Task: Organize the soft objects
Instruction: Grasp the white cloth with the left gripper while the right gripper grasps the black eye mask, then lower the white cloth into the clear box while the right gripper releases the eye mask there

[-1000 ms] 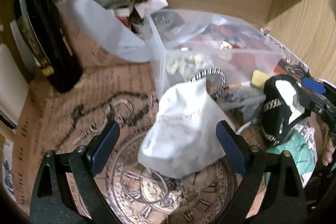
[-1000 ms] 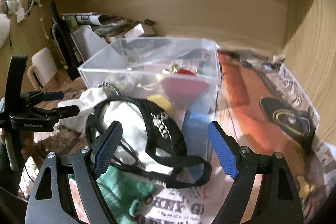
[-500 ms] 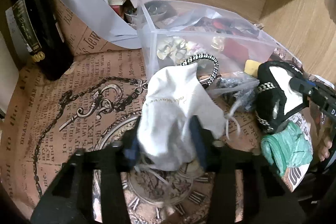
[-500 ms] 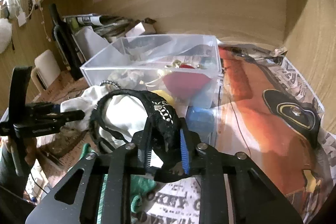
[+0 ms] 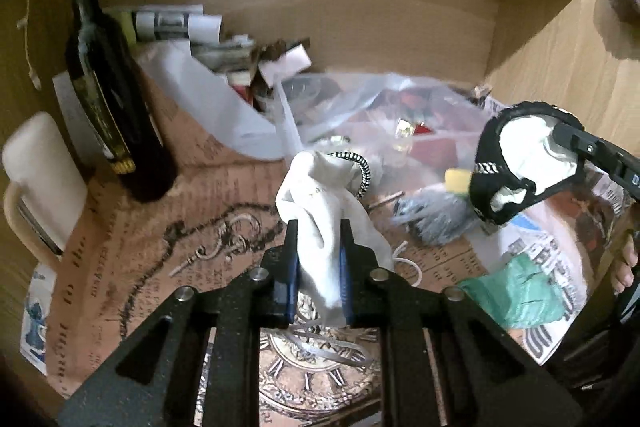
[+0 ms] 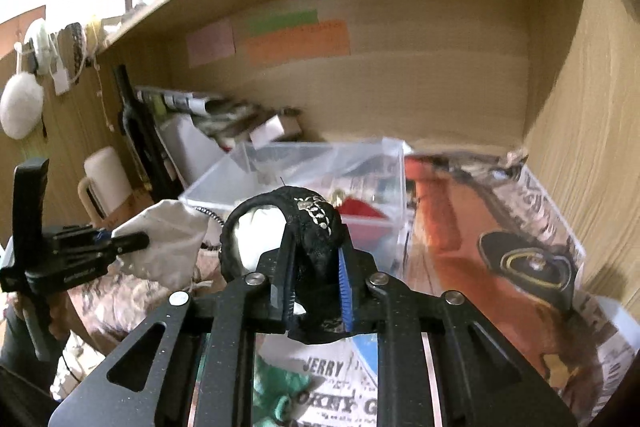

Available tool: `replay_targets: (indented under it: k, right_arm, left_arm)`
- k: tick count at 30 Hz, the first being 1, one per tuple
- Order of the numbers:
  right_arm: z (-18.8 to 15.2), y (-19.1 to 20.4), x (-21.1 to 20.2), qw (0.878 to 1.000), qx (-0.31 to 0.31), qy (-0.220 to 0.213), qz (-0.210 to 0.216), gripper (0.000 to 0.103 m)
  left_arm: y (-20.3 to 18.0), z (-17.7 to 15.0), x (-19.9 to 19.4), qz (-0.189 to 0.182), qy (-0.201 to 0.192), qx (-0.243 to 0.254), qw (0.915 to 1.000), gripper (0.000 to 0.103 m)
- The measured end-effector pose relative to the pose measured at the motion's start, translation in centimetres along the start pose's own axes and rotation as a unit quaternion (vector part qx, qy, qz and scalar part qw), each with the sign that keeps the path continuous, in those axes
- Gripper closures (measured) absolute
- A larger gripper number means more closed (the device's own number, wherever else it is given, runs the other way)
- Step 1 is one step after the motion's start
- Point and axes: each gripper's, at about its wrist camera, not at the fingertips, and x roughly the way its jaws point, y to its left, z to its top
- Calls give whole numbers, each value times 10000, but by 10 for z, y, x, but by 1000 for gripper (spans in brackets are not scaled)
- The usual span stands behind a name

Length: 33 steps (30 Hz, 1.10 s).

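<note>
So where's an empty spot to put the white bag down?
The bare brown printed paper between the dark glass bottle and the white cloth pouch in the left gripper looks free. It's crowded around the clear plastic box and the green cloth.

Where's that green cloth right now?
In the left wrist view the green cloth lies low on the right, on the newspaper, below the black-and-white item.

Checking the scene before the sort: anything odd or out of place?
A wine bottle stands on the shelf among the soft items. A green cloth lies crumpled on the newspaper, outside the clear bin.
</note>
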Motion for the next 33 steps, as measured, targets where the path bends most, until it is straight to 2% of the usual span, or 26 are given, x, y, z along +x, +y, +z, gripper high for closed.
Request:
replay_targets:
  k: [6,11,18,26,33]
  right_arm:
    - [16,-1,-8,9994,10,-347,-16,87]
    - [28,-2,-8,9983,13,-580,-5,87]
    - [50,5,3,9967,-81,-810,-4,87]
    - [67,7,40,9979,-166,-632,-15,87]
    - [64,2,80,9998,-158,-82,32,87]
  left_arm:
    - [-2,15,-21,-91,-390,53,9992,87]
    - [-6,30,-30,-28,-679,159,9976,87]
    - [-10,62,-21,72,-991,266,9947,87]
    - [-12,93,12,57,-975,186,9950,87]
    - [-18,106,66,-7,-487,274,9984,87]
